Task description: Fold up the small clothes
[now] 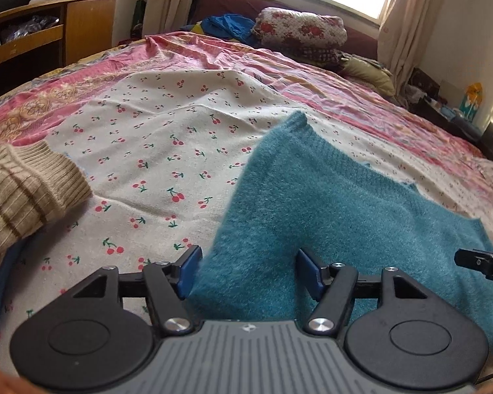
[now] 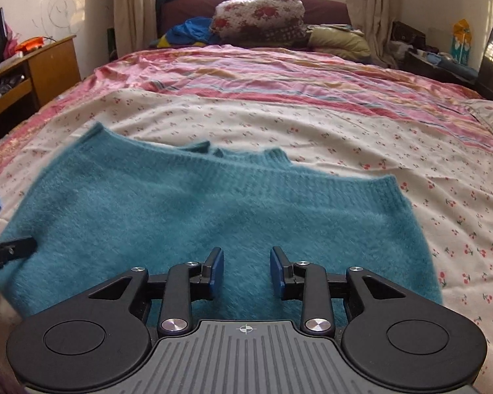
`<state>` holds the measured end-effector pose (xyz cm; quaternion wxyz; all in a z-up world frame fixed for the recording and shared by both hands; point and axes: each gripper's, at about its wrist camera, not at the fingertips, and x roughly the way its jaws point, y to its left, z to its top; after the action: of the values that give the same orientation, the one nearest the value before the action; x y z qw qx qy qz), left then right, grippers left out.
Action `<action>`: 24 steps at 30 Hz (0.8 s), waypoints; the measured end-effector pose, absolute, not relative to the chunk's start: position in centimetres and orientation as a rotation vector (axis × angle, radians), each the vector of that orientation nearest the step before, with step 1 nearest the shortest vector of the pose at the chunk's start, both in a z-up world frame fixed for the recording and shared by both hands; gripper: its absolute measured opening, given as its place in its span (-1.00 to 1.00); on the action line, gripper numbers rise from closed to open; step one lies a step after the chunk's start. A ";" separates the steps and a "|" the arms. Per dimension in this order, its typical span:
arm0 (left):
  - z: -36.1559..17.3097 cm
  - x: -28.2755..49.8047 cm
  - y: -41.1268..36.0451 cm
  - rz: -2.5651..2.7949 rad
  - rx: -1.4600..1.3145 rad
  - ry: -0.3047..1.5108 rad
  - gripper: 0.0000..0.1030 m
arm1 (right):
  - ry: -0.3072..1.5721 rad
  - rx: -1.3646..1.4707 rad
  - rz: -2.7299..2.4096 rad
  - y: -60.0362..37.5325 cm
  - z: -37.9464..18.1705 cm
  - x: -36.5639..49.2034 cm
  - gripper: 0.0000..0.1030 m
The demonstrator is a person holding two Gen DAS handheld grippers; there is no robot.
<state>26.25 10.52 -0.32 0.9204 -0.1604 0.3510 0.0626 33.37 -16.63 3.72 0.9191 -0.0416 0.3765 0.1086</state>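
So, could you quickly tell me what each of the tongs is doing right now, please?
Left tongs: open, over the teal sweater's edge, not gripping it.
Right tongs: open above the sweater, holding nothing.

The left claw (image 1: pixel 246 272) is a handheld tool of matte black plastic with a grey, ribbed centre plate that carries a small white emblem. Two round black housings, each with a shallow circular recess, flank the plate. From silver, disc-headed pivot screws, black linkage bars run forward to short fingers (image 1: pixel 190 271) faced with dark blue pads. Smaller silver screws sit at the outer joints.

The right claw (image 2: pixel 246 272) has the same build: black housings, grey ribbed plate, silver pivots, blue-padded fingers (image 2: pixel 216 272). Its plate bears a white crosshair mark. A thin dark line at the left claw's lower right edge may be a cable.
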 end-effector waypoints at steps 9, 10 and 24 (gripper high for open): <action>-1.2 25.1 11.8 0.114 -0.500 0.736 0.34 | 0.802 -0.051 0.468 -8.8 6.9 36.7 -0.15; -1.5 25.2 12.1 0.104 -0.520 0.740 0.34 | 0.811 -0.051 0.494 -7.6 7.1 37.1 -0.09; -1.9 24.9 11.9 0.067 -0.504 0.708 0.38 | 0.987 -0.076 0.562 3.4 5.3 41.9 0.10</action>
<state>24.88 11.94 -1.92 0.9065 -0.2440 0.3431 0.0324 41.89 3.42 5.34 0.8424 -0.0360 0.4671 0.2661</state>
